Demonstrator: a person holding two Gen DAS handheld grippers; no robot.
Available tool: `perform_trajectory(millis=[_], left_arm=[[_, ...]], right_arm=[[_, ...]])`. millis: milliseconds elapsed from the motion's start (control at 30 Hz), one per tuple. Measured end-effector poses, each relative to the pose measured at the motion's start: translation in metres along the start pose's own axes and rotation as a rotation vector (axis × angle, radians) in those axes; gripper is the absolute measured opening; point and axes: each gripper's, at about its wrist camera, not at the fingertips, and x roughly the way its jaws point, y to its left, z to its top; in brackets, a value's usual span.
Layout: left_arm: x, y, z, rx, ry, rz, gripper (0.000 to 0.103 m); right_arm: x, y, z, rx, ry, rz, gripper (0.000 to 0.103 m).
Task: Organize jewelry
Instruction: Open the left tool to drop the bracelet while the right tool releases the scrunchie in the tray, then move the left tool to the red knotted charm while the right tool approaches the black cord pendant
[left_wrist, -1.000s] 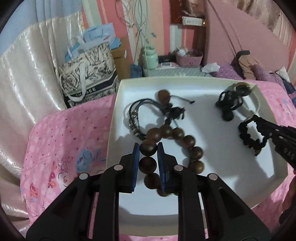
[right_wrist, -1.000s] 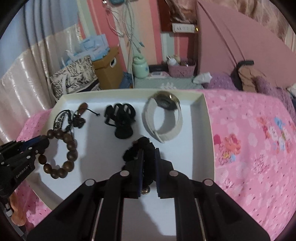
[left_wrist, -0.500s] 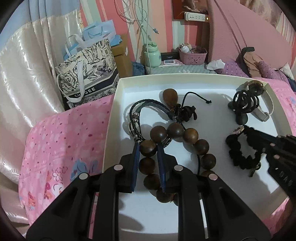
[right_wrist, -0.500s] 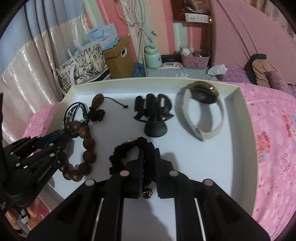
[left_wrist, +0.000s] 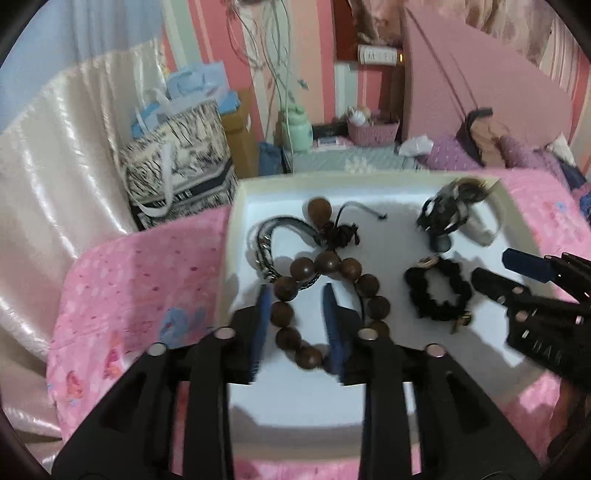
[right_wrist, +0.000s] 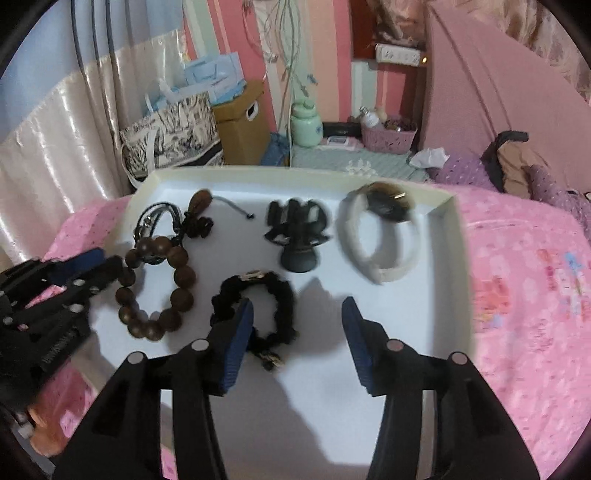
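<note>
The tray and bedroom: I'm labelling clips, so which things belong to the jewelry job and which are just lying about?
Job:
wooden bead bracelet
black scrunchie
leather cord bracelet
white watch
black claw clip
tray

Lying about:
patterned tote bag
cardboard box
green jar
pink basket

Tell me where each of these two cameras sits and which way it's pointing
Left wrist: rides on the left gripper, looking along its open fingers over the left part of the white tray at the wooden bead bracelet; the right gripper enters from the right.
Right wrist: rides on the right gripper, fingers spread, facing the tray's middle and the black scrunchie; the left gripper shows at left.
Shared: tray, bracelet, scrunchie, black hair claw, watch.
</note>
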Motion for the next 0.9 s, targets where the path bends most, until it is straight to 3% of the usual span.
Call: perform_trajectory(millis=[33, 100, 200, 300, 367, 467, 633, 767, 900], left_arm=[[-0.016, 0.006, -0.001, -0.016, -0.028, 0.004, 0.045], [-0.039, 0.015, -0.004, -0.039, -0.077, 0.027, 0.073], [-0.078, 0.029, -0.016, -0.072, -0.163, 0.053, 0.081], [-0.111, 0.03, -0.037, -0.077, -0.214, 0.092, 0.096], [-0.132, 0.026, -0.059, -0.066, -0.254, 0.12, 0.1], [-0.159, 0.023, -0.09, -0.061, -0.267, 0.098, 0.1], [-0.186, 0.016, -0.13, -0.087, -0.263, 0.048, 0.1], [-0.202, 0.007, -0.161, -0.085, -0.271, 0.059, 0.1], [-0.207, 0.005, -0.191, -0.114, -0.243, 0.049, 0.1]], right_arm=[[-0.013, -0.007, -0.001, 0.007, -0.02, 0.006, 0.051], [-0.04, -0.02, -0.005, 0.014, -0.066, 0.001, 0.06], [-0.079, -0.032, -0.019, 0.01, -0.139, -0.019, 0.076], [-0.109, -0.036, -0.046, -0.003, -0.18, -0.031, 0.078], [-0.124, -0.037, -0.068, -0.009, -0.194, -0.042, 0.078], [-0.144, -0.041, -0.097, -0.005, -0.225, -0.072, 0.091], [-0.175, -0.044, -0.131, 0.017, -0.271, -0.101, 0.091], [-0.2, -0.043, -0.159, 0.022, -0.312, -0.157, 0.097], [-0.212, -0.049, -0.184, 0.052, -0.313, -0.211, 0.097]])
